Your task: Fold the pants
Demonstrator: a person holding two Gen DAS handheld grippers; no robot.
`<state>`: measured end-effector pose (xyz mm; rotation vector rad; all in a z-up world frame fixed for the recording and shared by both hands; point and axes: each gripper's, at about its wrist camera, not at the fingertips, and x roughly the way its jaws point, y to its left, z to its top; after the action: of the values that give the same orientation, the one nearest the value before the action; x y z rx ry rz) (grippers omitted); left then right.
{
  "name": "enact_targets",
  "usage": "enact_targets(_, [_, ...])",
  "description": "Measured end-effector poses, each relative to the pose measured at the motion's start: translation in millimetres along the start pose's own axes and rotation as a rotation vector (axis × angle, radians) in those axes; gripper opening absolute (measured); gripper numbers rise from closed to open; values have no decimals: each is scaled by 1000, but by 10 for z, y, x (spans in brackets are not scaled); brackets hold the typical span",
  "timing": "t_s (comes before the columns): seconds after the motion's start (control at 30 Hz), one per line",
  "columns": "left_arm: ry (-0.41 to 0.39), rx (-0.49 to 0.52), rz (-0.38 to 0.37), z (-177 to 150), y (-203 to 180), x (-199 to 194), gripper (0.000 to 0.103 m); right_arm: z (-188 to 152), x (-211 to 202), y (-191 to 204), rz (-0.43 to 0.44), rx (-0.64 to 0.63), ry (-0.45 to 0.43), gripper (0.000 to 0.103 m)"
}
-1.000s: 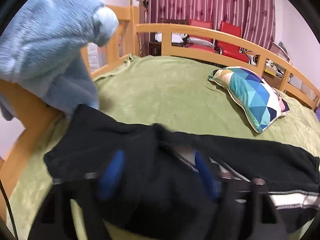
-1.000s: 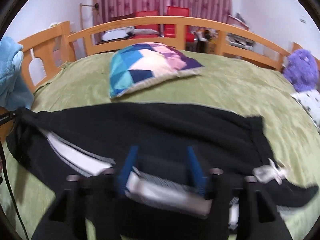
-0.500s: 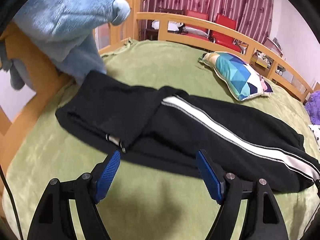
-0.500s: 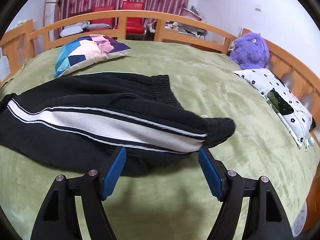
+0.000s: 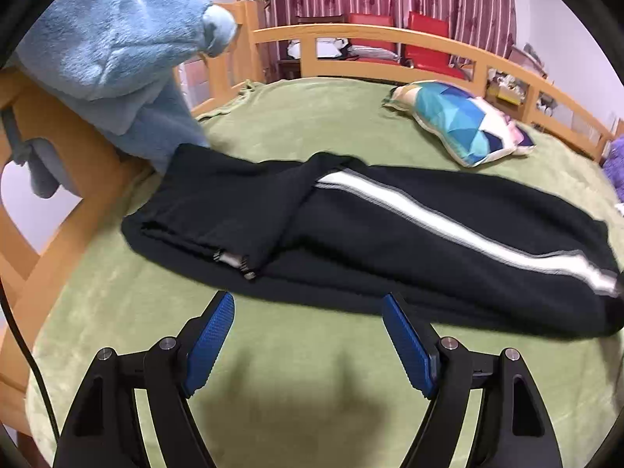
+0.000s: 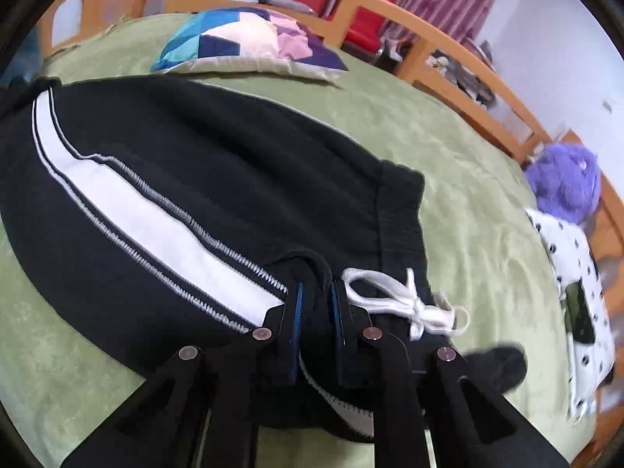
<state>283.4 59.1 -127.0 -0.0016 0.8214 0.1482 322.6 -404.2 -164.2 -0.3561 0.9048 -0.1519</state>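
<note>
Black pants with a white side stripe lie across the green bed, leg ends folded over at the left. My left gripper is open and empty, just short of the pants' near edge. In the right wrist view the pants fill the middle, and the white drawstring lies on the waistband. My right gripper is shut on a fold of the waistband beside the drawstring.
A light blue blanket hangs over the wooden bed rail at the left. A patterned cushion lies behind the pants. A purple plush toy and a spotted pillow sit at the right edge.
My right gripper went from open and short of the pants to shut on the waistband by the drawstring. My left gripper stays open in front of the pants, slightly closer.
</note>
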Motion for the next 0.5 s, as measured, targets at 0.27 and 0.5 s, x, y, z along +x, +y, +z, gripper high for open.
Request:
enact_targets(0.27, [53, -20, 33, -91, 280, 161, 77, 1051, -134, -553, 33, 322, -196, 21])
enact_targets(0.5, [94, -80, -45, -102, 278, 286, 77, 917, -38, -169, -37, 287, -120, 60])
